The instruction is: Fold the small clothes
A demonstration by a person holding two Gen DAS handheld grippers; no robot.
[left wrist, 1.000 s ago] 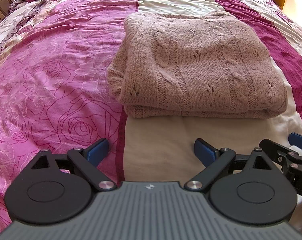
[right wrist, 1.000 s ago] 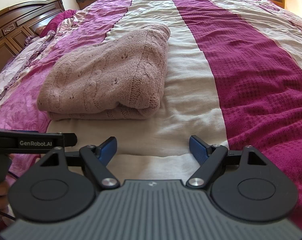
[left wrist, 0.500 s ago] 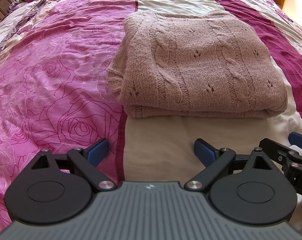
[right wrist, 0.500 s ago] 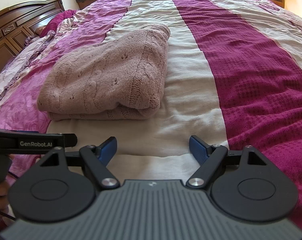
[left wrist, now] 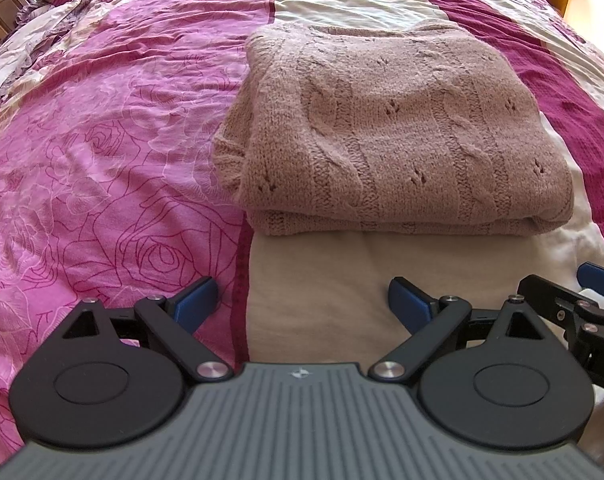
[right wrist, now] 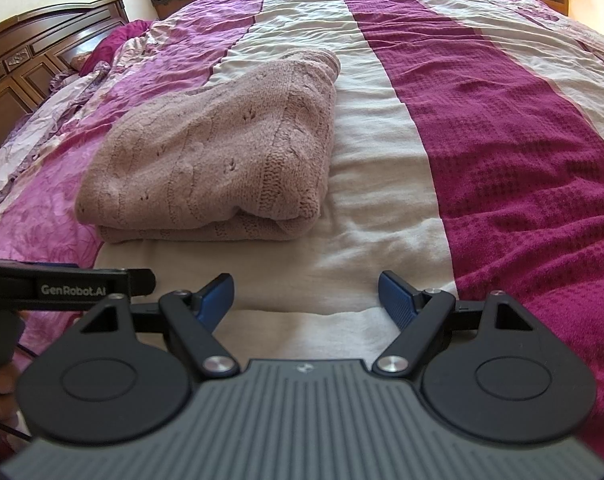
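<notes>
Sweater [left wrist: 398,136] is folded into a thick rectangular stack, pale pink cable knit, lying flat on the bed [left wrist: 102,128]. It sits mostly on the cream stripe [right wrist: 382,184] of the bedspread, its left edge lapping onto the pink rose-print stripe [left wrist: 82,184]; dark magenta stripe [right wrist: 522,152] runs past it on the right. Folded edges face the cameras, layers visible at the near side. Left tongs [left wrist: 302,302]: jaws wide apart, nothing between them, blue fingertips [left wrist: 196,300] over the bedspread, near the seam between the pink and cream stripes, short of the sweater and not touching it. Right tongs [right wrist: 306,294]: jaws also wide apart, empty, over the cream stripe with the sweater ahead and to the left, apart from it. The two tools sit side by side: in the right wrist view the left one's black body with "GenRobot.AI" lettering [right wrist: 72,290] shows at the left edge, with part of the person's hand [right wrist: 0,384] on its handle; in the left wrist view the right one shows at the right edge [left wrist: 582,304]. Dark wooden headboard [right wrist: 42,56] at far left, pillow [right wrist: 114,44] beside it.
</notes>
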